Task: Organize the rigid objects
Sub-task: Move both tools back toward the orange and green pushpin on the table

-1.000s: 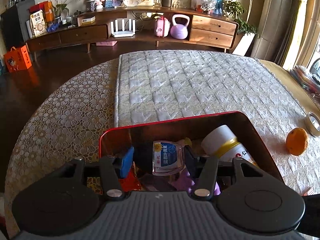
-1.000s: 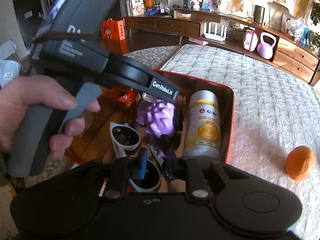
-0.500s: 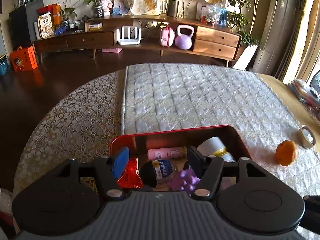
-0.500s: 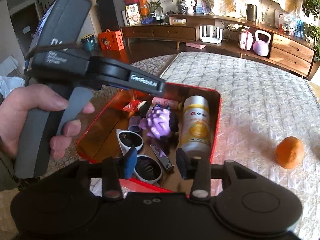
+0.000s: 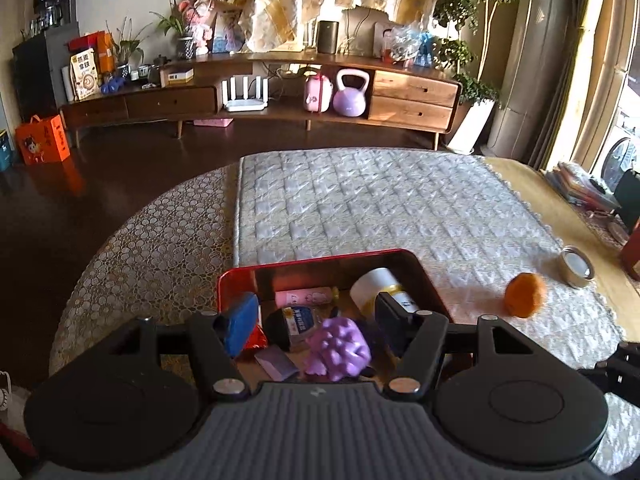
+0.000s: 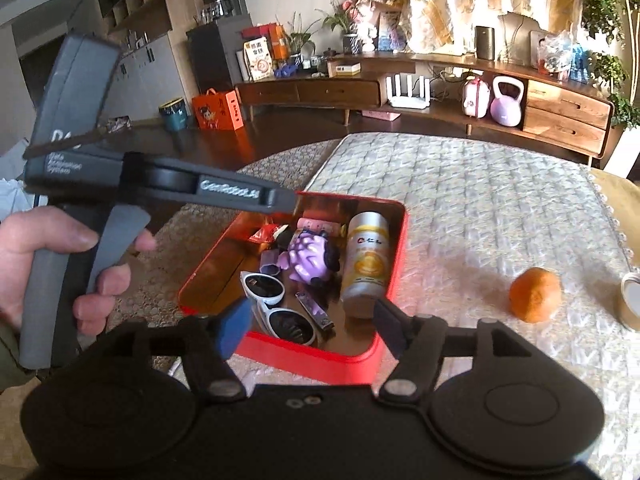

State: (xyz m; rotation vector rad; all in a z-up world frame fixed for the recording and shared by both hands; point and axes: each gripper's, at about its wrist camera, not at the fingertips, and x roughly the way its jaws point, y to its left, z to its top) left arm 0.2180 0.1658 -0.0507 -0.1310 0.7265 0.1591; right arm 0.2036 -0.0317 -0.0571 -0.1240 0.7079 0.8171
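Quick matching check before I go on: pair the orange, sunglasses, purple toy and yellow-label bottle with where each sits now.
Things:
1. orange
2. sunglasses
3. purple toy
4. yellow-label bottle

Places:
A. lying along the right wall of the red tin
B. on the quilted cloth, outside the tin
C. near the tin's front wall
D. middle of the tin

Pairs: 1-B, 2-C, 3-D, 4-A
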